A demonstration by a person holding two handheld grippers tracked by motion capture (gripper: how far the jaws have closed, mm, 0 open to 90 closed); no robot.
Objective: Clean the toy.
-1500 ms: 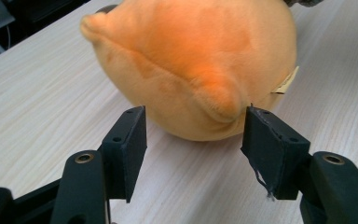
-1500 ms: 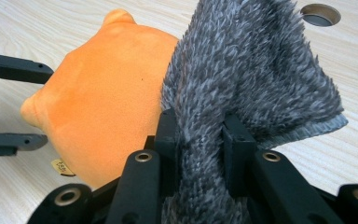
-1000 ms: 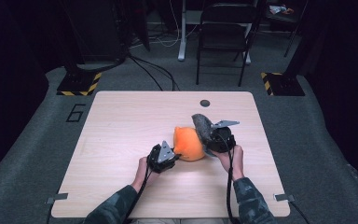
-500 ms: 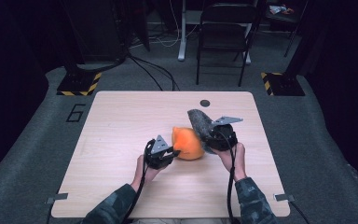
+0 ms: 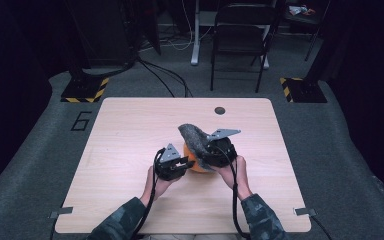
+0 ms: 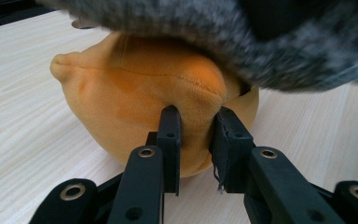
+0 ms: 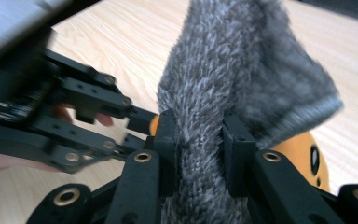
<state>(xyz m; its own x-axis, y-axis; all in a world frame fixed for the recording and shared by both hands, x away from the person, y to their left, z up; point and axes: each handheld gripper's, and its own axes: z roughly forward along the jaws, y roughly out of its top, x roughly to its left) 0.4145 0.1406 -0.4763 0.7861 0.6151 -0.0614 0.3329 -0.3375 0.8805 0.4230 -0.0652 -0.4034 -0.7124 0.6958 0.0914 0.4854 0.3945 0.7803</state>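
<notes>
Landmark: I am taking the orange plush toy (image 5: 198,165) as my reference; it is sitting on the wooden table (image 5: 130,130), nearer my edge than the far one.
Left gripper (image 5: 176,165): I am pinching a fold of the plush's soft skin; the jaws have just been closing and are now pressing the fabric between them. In the left gripper view the pads (image 6: 170,140) are biting into the toy's lower bulge (image 6: 144,102).
Right gripper (image 5: 215,152): I am clamping it on the grey fuzzy cloth (image 5: 192,137), jaws tight on a thick bunch of it (image 7: 200,154).
Grey cloth: it is hanging over the top of the plush, draping across it and rising toward the far side.
Open room: bare tabletop is lying wide to the left of the plush and beyond it; less is lying to the right, and a narrower strip toward my edge.
Edges: a small dark round hole (image 5: 220,110) is sitting beyond the plush near the table's far edge.
Materials: the plush is short-napped, rounded, with a stitched seam; the cloth is shaggy, mottled grey, with a knit-looking border; the table is pale, straight-grained wood with rounded corners.
Beyond table: a folding chair (image 5: 240,45) is standing well past the plush on grey carpet.
</notes>
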